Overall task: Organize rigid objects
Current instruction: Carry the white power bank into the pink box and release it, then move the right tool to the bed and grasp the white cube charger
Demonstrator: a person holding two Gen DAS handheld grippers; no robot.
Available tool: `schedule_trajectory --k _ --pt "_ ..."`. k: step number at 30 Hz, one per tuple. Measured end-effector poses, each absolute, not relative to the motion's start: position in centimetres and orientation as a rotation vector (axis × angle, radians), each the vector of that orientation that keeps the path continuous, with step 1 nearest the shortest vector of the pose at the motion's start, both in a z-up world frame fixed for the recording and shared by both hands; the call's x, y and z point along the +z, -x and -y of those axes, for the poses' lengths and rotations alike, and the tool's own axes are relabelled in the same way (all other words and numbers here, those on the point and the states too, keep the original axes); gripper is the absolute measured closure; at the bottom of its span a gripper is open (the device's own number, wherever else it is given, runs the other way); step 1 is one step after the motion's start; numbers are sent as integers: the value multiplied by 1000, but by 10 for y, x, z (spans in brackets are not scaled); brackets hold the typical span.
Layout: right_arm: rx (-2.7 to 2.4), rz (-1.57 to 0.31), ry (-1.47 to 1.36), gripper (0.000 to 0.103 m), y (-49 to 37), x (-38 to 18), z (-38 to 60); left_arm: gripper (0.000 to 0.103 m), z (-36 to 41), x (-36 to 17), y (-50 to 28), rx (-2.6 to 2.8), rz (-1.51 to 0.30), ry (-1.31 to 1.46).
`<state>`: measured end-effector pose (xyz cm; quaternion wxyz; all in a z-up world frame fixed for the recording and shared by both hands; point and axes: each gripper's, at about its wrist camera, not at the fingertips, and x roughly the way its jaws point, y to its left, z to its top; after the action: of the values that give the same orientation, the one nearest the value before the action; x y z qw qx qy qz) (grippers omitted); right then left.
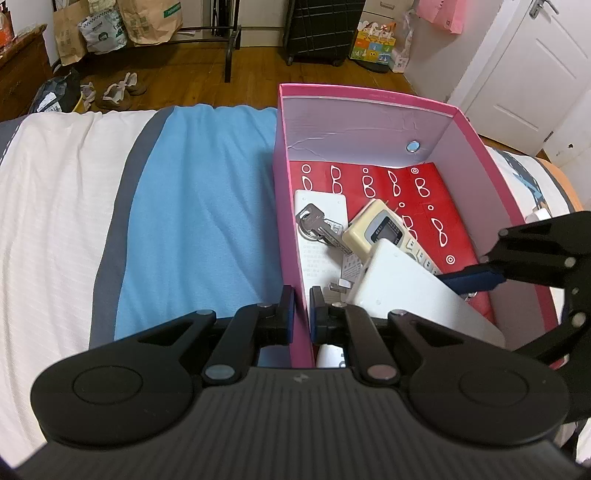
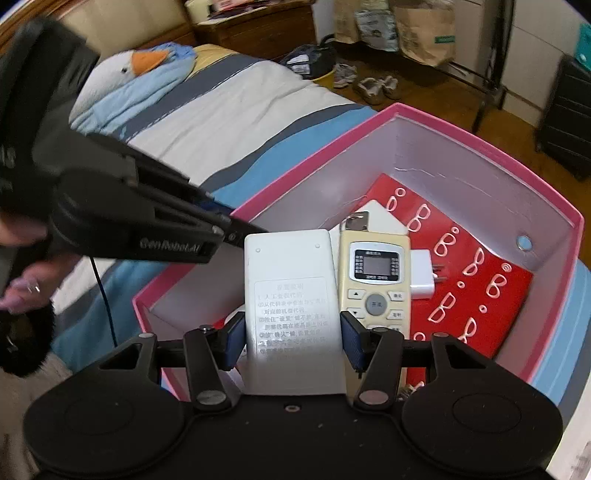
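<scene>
A pink box (image 1: 365, 96) stands on the bed with a red patterned card (image 1: 436, 199) on its floor. My left gripper (image 1: 302, 314) is shut on the box's left wall (image 1: 286, 221). My right gripper (image 2: 293, 341) is shut on a white flat device (image 2: 291, 295), back side up, holding it inside the box; it also shows in the left wrist view (image 1: 406, 291). In the box lie a cream remote control (image 2: 375, 277), keys (image 1: 316, 223), a white plug adapter (image 2: 424, 275) and another white flat device (image 1: 321, 206).
The box (image 2: 480, 144) sits on a bed with a blue, grey and white cover (image 1: 199, 206). A goose plush (image 2: 129, 74) lies at the bed's head. Shoes (image 1: 118, 90), paper bags (image 1: 147, 22) and a black suitcase (image 1: 321, 29) stand on the wooden floor.
</scene>
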<state>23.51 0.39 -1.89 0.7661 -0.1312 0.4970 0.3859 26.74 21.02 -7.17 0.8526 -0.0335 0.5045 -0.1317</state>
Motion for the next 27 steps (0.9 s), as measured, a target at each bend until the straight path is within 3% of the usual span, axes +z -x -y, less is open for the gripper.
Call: schedule_trajectory --k 14,27 --pt "776 -847 166 39 -205 48 84 96 -209 -70 -267 -257 -1055 74" --pt "531 -998 122 39 -191 36 218 96 -205 -70 -268 -247 -1066 54"
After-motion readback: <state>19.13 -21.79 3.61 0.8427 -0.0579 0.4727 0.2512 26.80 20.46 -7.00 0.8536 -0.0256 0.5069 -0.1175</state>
